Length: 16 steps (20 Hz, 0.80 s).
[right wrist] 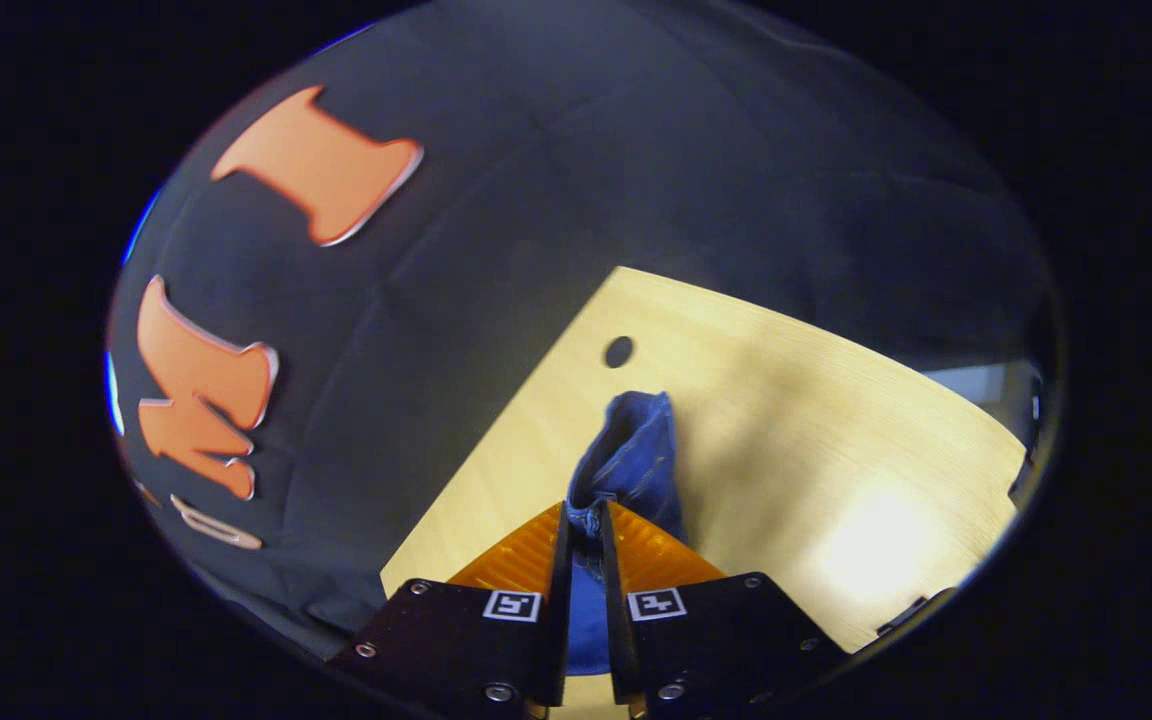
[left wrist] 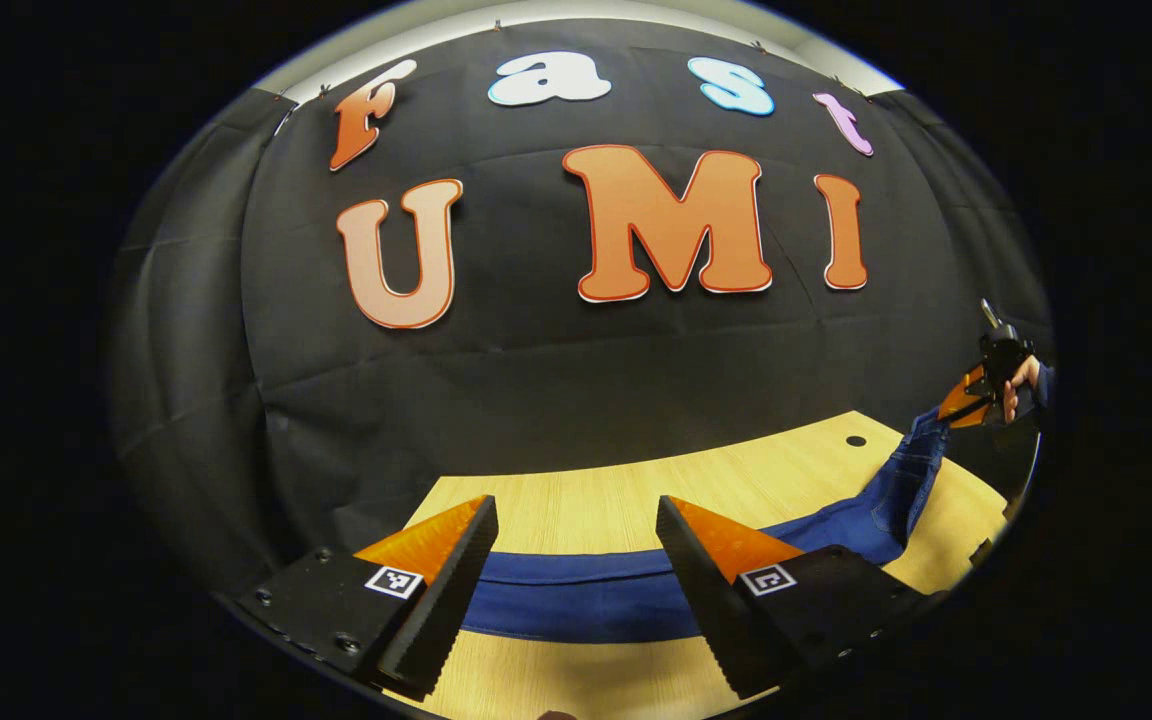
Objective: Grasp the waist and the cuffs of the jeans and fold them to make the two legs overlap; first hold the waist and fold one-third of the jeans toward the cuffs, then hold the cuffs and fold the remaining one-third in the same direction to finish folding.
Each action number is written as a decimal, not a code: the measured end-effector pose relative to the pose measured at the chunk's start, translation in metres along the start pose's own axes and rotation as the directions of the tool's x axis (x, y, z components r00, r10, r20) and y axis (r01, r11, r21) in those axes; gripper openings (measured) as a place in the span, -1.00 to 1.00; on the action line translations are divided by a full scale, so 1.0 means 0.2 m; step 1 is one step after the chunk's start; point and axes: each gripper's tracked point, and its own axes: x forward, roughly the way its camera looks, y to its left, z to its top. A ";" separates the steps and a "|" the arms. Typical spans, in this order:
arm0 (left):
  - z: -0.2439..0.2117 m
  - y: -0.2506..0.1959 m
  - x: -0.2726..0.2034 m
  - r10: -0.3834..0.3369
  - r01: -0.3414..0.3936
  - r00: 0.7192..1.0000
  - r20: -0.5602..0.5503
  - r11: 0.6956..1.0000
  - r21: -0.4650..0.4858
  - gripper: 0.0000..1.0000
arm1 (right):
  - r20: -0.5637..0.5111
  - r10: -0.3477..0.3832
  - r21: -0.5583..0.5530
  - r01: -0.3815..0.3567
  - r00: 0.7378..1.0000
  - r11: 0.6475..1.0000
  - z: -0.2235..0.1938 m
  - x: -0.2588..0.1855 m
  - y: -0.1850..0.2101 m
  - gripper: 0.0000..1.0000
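Blue jeans (left wrist: 586, 595) lie stretched across the wooden table (left wrist: 596, 505) in the left gripper view, one end rising at the far right. My left gripper (left wrist: 576, 525) hovers open above the flat denim, a finger on each side and nothing between them. Far right in that view, my right gripper (left wrist: 966, 400), held by a hand (left wrist: 1021, 385), lifts that raised end. In the right gripper view, my right gripper (right wrist: 584, 525) is shut on a bunched edge of the jeans (right wrist: 631, 460), which hangs down toward the table (right wrist: 836, 440). Which end of the jeans this is I cannot tell.
The table has a small round hole (left wrist: 855, 440) near its far edge, which also appears as a hole (right wrist: 619, 351) just beyond the hanging denim. The black cloth wall (left wrist: 556, 360) stands close behind the table. Bare wood lies right of the jeans in the right gripper view.
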 end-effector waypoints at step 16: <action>-0.23 0.53 -0.05 0.115 -0.120 0.992 -0.056 0.990 -0.080 0.97 | -0.257 0.195 -0.373 -0.284 0.946 0.883 -0.97 0.07 1.08 -0.65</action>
